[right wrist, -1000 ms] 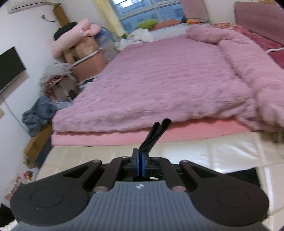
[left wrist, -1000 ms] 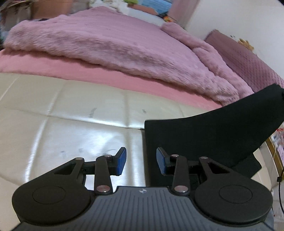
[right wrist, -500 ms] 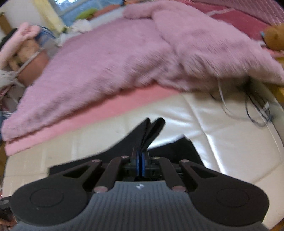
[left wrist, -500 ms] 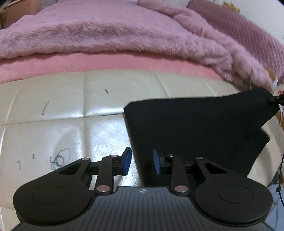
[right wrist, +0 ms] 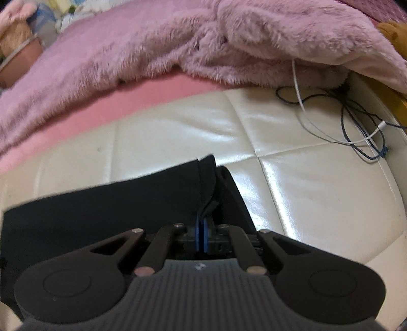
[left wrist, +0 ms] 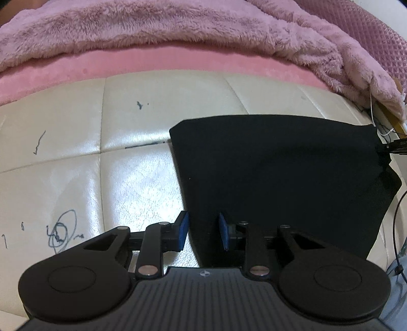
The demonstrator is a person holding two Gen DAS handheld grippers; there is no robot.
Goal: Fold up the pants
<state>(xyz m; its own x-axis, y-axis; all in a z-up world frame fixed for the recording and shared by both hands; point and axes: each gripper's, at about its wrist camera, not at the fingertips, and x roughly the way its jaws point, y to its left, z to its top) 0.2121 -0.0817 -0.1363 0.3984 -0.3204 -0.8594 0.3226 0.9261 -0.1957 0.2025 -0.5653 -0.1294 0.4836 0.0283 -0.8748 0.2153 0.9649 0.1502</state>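
Since a second ago both grippers have come down toward the cream padded bench (left wrist: pixel 132 178), and the black pants (left wrist: pixel 279 178), which were hanging up off it at one corner, are now lying nearly flat across it. The left gripper (left wrist: pixel 202 233) has been narrowing its jaws during that second; they are standing apart, straddling the near left edge of the pants, with the edge of the cloth running between the blue pads (left wrist: pixel 183 230) without either pad visibly pressing on it. The right gripper (right wrist: pixel 200 233) is clenching a bunched corner of the pants (right wrist: pixel 114 203), its blue pads pressed together on the fabric, which is rising a little above the fingertips and spreading out to the left over the bench (right wrist: pixel 318 191). Beyond the pants, along the bench's far edge, a pink sheet (left wrist: pixel 178 61) and a fluffy mauve blanket (left wrist: pixel 178 23) are lying. Past the pants' right-hand corner, cables (right wrist: pixel 356 127) are trailing over the bench.
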